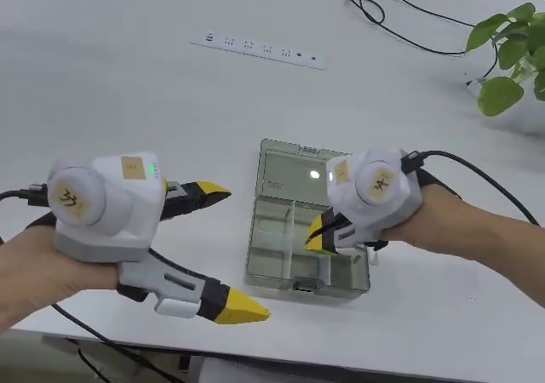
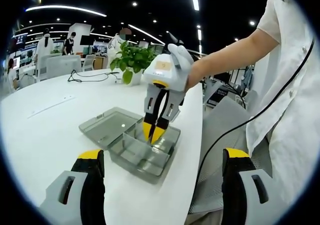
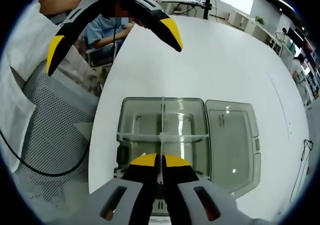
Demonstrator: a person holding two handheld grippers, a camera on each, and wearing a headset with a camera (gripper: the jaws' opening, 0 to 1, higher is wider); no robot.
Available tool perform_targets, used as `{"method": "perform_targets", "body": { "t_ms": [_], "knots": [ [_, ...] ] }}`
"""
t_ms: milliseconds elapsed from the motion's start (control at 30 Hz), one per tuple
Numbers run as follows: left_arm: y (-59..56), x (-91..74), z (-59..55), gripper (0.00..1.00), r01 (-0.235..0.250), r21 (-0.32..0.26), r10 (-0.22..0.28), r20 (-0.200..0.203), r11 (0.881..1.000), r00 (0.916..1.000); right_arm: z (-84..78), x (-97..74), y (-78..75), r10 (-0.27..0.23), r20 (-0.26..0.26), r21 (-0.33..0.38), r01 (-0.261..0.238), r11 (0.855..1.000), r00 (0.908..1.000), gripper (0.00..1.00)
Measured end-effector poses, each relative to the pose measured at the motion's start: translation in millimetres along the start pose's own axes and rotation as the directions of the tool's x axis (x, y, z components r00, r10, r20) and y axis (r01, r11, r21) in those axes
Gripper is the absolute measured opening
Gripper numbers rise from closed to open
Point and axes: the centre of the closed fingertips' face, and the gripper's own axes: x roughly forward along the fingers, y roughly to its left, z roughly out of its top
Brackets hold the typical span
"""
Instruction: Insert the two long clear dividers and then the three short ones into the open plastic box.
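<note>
Head view is showing the open plastic box (image 1: 254, 260) sitting on the white table (image 1: 128, 102), its lid (image 1: 294, 168) lying flat on the far side. The right gripper (image 1: 317, 235) is hanging directly over the box, with its yellow tips dipping into the tray. Right gripper view is giving the closest look: the jaws are pressing almost together on a thin clear divider (image 3: 161, 171) standing upright between them. That strip is running away from the tips across the tray, and a second clear divider (image 3: 135, 136) is crossing it from wall to wall (where exactly the pinched strip ends is hard to tell). The left gripper (image 1: 228, 251) is hovering off to the left of the box, apart from it, with its jaws spread wide and nothing between them. Left gripper view is looking across at the right gripper (image 2: 154, 133) pointing down into the box (image 2: 131, 160) beside the lid (image 2: 106, 125). Farther back on the table, well apart from the work, a power strip (image 1: 255, 49) is lying flat — a dark cable (image 1: 409, 10) and a green plant (image 1: 511, 47) are sitting at the far right corner.
</note>
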Motion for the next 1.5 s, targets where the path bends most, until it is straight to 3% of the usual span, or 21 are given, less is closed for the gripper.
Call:
{"method": "perform_targets", "body": {
  "t_ms": [500,933,1267,1500],
  "knots": [
    [-1.0,-2.0,1.5,1.00,-0.005,-0.001,0.005,0.003,1.000,1.0000,6.7,-24.4,-3.0,-0.037,0.086,0.095,0.028,0.995,0.9956,0.15],
    [1.8,-4.7,2.1,1.00,-0.012,0.002,0.012,-0.001,1.000,0.9999,7.4,-45.0,-1.3,-0.062,0.135,0.130,0.044,0.991,0.9889,0.25],
    [3.3,-5.9,-0.9,1.00,-0.015,0.005,0.015,-0.011,1.000,0.9998,-4.6,-66.6,0.2,-0.091,0.152,0.158,0.067,0.985,0.9843,0.36],
    [4.8,-5.8,-3.0,1.00,-0.019,0.009,0.020,-0.020,1.000,0.9996,-23.3,-83.8,-0.3,-0.117,0.149,0.189,0.088,0.978,0.9819,0.42]
  ]
}}
